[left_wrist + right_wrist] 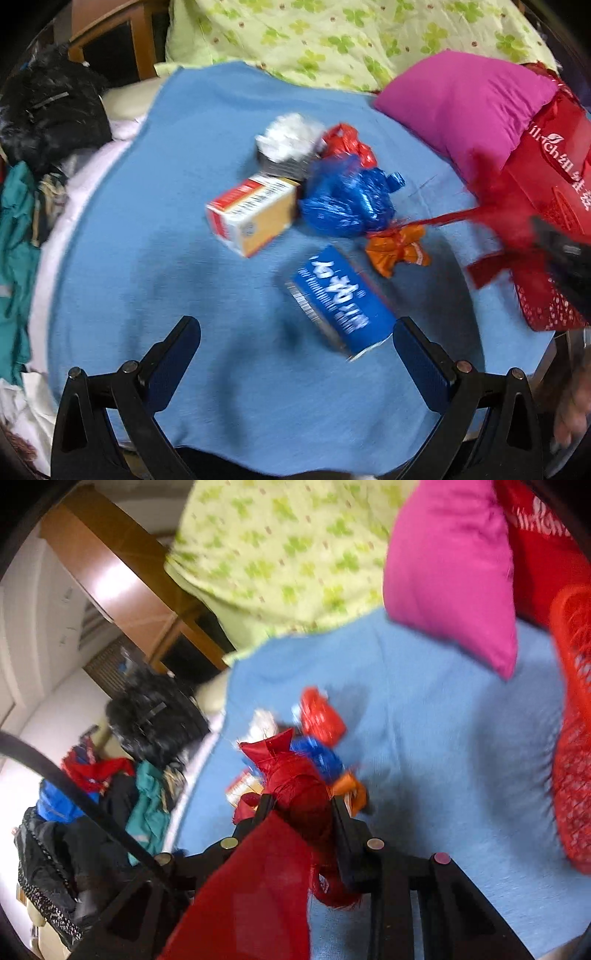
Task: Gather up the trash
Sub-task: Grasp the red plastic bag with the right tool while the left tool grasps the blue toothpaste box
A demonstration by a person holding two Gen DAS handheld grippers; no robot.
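Note:
Trash lies in a loose heap on a blue cloth [147,258]: a blue box [340,302], a yellow, red and white box [251,214], a crumpled blue wrapper [347,206], an orange wrapper [399,251], a red wrapper [347,144] and white tissue [291,136]. My left gripper [295,328] is open above the cloth, with the blue box just ahead of its right finger. My right gripper [303,801] is shut on a bunched, frayed red fabric strap [299,786]. This strap hangs by the red bag [546,206]. Much of the heap is hidden behind it in the right wrist view.
A pink cushion [461,110] and green floral bedding [332,33] lie behind the heap. A black fluffy garment [51,110] and piled clothes [147,805] sit at the left edge. The red bag's mesh-patterned side [576,757] stands at the right. A person's hand [572,406] shows bottom right.

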